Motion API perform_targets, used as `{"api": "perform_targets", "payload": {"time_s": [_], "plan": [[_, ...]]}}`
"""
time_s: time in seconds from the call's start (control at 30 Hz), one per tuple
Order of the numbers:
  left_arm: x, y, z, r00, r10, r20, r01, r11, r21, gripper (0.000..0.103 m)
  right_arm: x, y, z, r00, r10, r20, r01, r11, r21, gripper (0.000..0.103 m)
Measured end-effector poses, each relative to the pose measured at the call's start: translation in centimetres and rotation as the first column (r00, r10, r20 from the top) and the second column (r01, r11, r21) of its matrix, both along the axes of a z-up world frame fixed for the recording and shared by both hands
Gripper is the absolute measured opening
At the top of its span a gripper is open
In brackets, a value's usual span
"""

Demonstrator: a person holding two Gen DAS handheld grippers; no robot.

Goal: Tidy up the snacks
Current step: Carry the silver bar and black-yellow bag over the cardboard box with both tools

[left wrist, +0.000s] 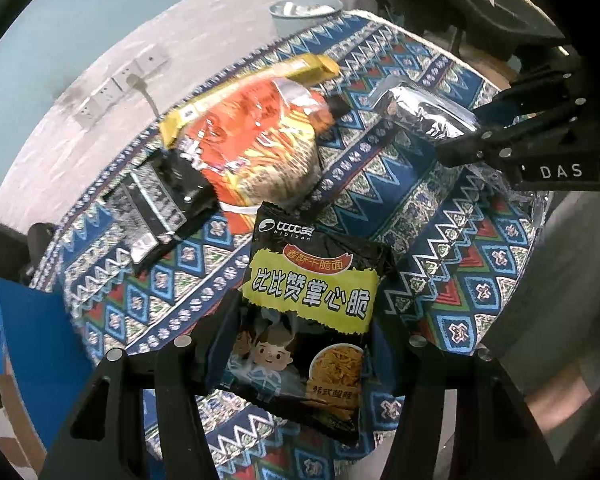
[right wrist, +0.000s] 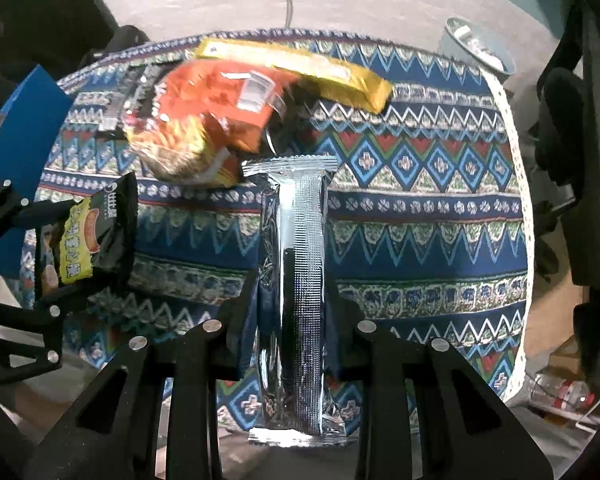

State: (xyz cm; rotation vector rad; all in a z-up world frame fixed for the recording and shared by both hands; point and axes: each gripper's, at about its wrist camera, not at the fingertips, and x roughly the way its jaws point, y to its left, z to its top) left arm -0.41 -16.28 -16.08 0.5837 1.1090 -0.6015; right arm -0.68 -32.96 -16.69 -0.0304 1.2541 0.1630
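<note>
- The left gripper [left wrist: 300, 344] is clamped on a black noodle-snack packet [left wrist: 312, 300], held above the patterned tablecloth [left wrist: 460, 248].
- The right gripper [right wrist: 292, 320] grips a silver foil packet [right wrist: 296, 260].
- An orange snack bag [right wrist: 204, 120] and a gold packet [right wrist: 300, 68] lie touching on the cloth.

We see a tablecloth [right wrist: 420, 216] with blue, red, green and white zigzag and diamond pattern. The near packet [left wrist: 308, 312] is black with a yellow label. The big bag [left wrist: 256, 140] is orange-red. The far long packet [right wrist: 300, 68] is golden yellow. The held pouch [right wrist: 296, 280] is shiny silver.
</note>
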Motion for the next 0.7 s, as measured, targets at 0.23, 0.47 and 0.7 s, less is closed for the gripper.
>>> {"api": "perform_targets", "payload": {"time_s": [0.23, 0.47, 0.7], "plan": [[-0.3, 2.0, 2.6, 0.997, 0.052, 0.052, -0.051, 0.998, -0.024, 0.061, 0.1, 0.9, 2.4, 0.997, 0.033, 0.067, -0.034, 0.999, 0.019, 0.027], [-0.1, 4.1, 5.0, 0.987, 0.114, 0.115, -0.109, 0.993, -0.05, 0.061, 0.4, 2.8, 4.7, 0.991, 0.063, 0.118, -0.066, 0.997, 0.027, 0.027], [0.1, 6.7, 7.3, 0.961, 0.206, 0.184, -0.197, 0.978, -0.065, 0.061, 0.9, 4.9, 6.4, 0.985, 0.088, 0.149, -0.097, 0.994, 0.054, 0.027]]}}
